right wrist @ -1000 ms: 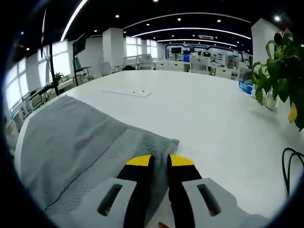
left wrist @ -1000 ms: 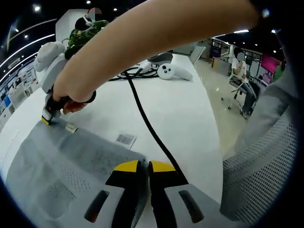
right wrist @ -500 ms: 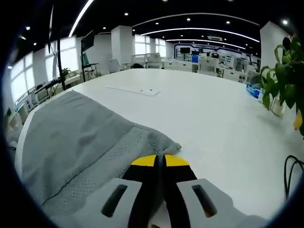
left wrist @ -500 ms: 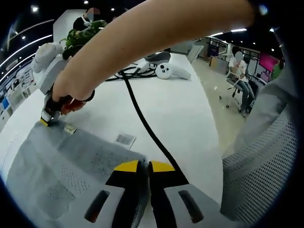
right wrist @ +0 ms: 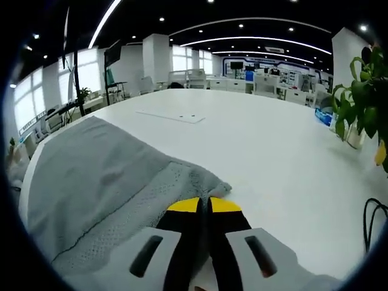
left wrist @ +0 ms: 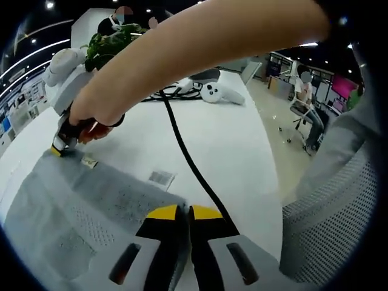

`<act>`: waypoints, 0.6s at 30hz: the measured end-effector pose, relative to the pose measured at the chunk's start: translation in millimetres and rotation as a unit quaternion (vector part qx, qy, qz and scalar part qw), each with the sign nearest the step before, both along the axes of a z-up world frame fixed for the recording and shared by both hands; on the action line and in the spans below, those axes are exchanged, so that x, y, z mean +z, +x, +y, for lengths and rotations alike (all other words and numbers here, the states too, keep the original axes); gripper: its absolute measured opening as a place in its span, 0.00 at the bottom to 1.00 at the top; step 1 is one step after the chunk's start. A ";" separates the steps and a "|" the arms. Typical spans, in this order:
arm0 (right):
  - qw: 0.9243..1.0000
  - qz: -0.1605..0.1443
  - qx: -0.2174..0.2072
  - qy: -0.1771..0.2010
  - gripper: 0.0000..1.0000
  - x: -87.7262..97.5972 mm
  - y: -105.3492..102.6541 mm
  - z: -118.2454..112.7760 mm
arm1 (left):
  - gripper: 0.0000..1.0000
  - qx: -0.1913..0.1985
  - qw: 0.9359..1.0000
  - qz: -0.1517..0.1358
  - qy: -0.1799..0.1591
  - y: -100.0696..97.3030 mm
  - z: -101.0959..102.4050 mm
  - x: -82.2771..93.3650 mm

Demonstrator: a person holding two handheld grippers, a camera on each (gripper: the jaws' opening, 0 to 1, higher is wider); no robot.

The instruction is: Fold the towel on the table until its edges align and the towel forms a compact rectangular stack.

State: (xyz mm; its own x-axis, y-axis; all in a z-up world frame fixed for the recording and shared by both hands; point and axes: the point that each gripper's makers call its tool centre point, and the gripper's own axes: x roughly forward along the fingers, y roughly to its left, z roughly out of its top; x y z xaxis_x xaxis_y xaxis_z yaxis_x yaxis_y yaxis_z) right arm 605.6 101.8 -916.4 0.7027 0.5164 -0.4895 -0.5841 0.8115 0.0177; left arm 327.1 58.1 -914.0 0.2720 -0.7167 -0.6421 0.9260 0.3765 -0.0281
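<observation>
Towel (right wrist: 91, 176) lies grey, flat, waffle-textured along its edge.

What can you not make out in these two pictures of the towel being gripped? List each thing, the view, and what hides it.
- Towel in the left gripper view: its near part is cut off by the picture's lower edge.
- Towel corner in the right gripper view: hidden between the shut tips of the right gripper.
- Small label on the table, left gripper view: print too small to read.
- Black cable, left gripper view: its near end goes behind the left gripper.
</observation>
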 end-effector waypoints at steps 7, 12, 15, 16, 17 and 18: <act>1.000 0.005 -0.005 0.014 0.02 2.3 -0.7 -0.5 | 0.05 0.005 1.000 -0.006 -0.007 1.0 0.4 1.0; 1.000 0.016 -0.008 0.017 0.02 3.8 -0.3 0.4 | 0.05 0.013 1.000 0.004 -0.016 2.3 1.3 2.3; 0.997 0.022 -0.035 0.064 0.02 4.2 -1.1 -0.1 | 0.05 0.017 0.999 0.008 -0.028 2.9 1.7 7.7; 0.996 0.028 -0.042 0.075 0.02 4.2 -1.3 -0.4 | 0.05 0.019 0.999 0.008 -0.030 3.3 2.0 9.3; 0.997 0.028 -0.036 0.068 0.02 3.2 -0.1 -2.2 | 0.05 0.020 0.999 0.007 -0.032 3.3 2.0 10.9; 0.997 0.026 -0.030 0.061 0.02 3.3 -0.4 -1.5 | 0.05 0.020 0.999 0.005 -0.034 2.9 2.2 13.2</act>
State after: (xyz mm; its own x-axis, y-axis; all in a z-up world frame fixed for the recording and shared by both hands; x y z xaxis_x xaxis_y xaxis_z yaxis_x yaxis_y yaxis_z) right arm 605.2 100.3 -913.1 0.7099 0.5317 -0.4619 -0.5301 0.8351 0.1468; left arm 330.0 60.3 -900.7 0.2952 -0.7468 -0.5959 0.9094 0.4109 -0.0645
